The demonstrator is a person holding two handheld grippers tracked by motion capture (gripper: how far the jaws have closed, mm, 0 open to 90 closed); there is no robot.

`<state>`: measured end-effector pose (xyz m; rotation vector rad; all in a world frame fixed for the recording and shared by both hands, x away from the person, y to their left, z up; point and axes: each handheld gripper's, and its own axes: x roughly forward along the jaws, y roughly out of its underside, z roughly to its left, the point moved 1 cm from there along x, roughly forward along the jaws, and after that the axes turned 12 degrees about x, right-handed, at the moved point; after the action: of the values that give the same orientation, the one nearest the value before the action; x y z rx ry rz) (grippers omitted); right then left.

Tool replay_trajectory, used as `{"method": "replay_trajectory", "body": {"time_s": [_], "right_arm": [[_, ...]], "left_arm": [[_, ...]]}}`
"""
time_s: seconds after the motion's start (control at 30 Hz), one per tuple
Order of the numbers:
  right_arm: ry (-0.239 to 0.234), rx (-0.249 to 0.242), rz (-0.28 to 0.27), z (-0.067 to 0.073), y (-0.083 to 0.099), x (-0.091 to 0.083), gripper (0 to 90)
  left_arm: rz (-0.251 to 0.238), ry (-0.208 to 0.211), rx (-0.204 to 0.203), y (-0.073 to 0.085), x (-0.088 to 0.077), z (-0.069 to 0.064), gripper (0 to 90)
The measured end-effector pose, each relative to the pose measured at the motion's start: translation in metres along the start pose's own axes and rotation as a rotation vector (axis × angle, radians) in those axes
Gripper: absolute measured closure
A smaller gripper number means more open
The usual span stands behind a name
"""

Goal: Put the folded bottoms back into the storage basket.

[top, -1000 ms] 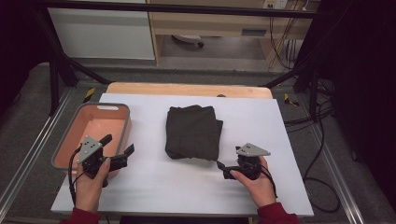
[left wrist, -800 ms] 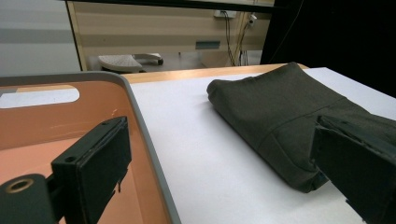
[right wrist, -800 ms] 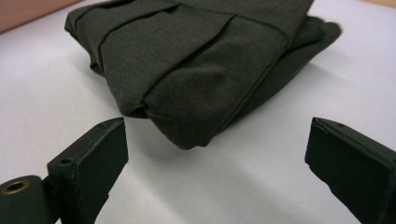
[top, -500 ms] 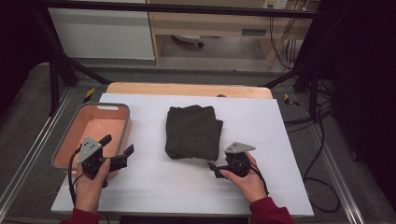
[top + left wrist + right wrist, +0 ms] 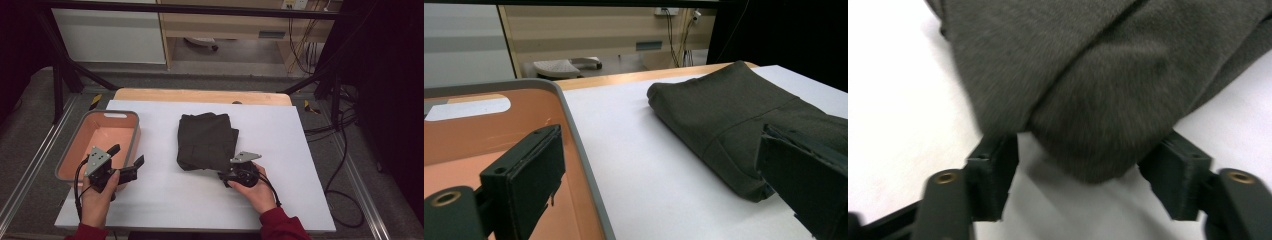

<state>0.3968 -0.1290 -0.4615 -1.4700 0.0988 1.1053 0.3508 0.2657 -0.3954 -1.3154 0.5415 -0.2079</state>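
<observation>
Landmark: folded dark garment (image 5: pixel 207 141), lying flat near the middle of the white table (image 5: pixel 280 200).

Right gripper (image 5: pixel 226 175) at the garment's near right corner, held in the person's right hand (image 5: pixel 257 187); jaws spread wide, one on each side of the rounded cloth corner; in the right gripper view the cloth (image 5: pixel 1088 85) bulges down between the two black jaws but neither pad presses it; nothing clamped; grey plate sits on top of the tool in the high view.

Left gripper (image 5: pixel 127 162) well to the left of the garment, held in the left hand (image 5: pixel 95 200); jaws wide apart and empty; in the left gripper view one jaw stands over the tray's inside, the other in front of the garment's (image 5: pixel 734 115) near end, with bare table between.

Pink tray (image 5: pixel 75 150) with grey rim, left of the garment, apart from it; a handle slot shows in its far wall; its visible floor is bare.

Garment edges: folds stacked; far end lies toward the wooden strip (image 5: pixel 200 95) at the table's back.
</observation>
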Motion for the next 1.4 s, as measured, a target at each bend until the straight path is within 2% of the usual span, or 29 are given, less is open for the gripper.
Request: {"method": "replay_trajectory", "body": {"time_s": [0.13, 0.2, 0.37, 0.5, 0.77, 0.83, 1.03, 1.3, 1.4], "right_arm": [[0.034, -0.023, -0.004, 0.000, -0.003, 0.008, 48.7], [0.035, -0.015, -0.018, -0.003, -0.004, 0.010, 54.9], [-0.002, -0.020, -0.016, -0.010, -0.006, 0.008, 69.0], [-0.042, -0.001, -0.012, -0.014, -0.008, 0.008, 75.2], [-0.067, 0.005, -0.027, -0.016, -0.010, 0.003, 79.2], [-0.073, -0.017, -0.028, -0.013, -0.010, 0.000, 79.6], [-0.087, -0.036, -0.019, -0.010, -0.008, -0.004, 80.2], [-0.090, -0.039, -0.016, -0.004, -0.004, -0.014, 80.4], [-0.098, -0.029, -0.010, -0.002, -0.001, -0.023, 80.4]], "left_arm": [[-0.002, -0.002, 0.005, 0.000, 0.000, -0.001, 6.1], [0.002, -0.001, 0.005, -0.001, 0.000, -0.001, 6.1], [0.000, 0.000, 0.012, -0.001, 0.001, -0.001, 6.2], [-0.005, -0.002, 0.004, -0.001, 0.000, 0.000, 6.2], [-0.011, -0.008, 0.006, -0.002, -0.003, 0.000, 6.3], [-0.007, -0.009, 0.006, -0.002, -0.002, 0.000, 6.2], [-0.012, -0.016, 0.006, -0.002, -0.004, 0.002, 6.4], [-0.020, -0.023, 0.003, -0.003, -0.006, 0.003, 6.6], [-0.016, -0.023, 0.003, -0.003, -0.005, 0.003, 6.7]]}}
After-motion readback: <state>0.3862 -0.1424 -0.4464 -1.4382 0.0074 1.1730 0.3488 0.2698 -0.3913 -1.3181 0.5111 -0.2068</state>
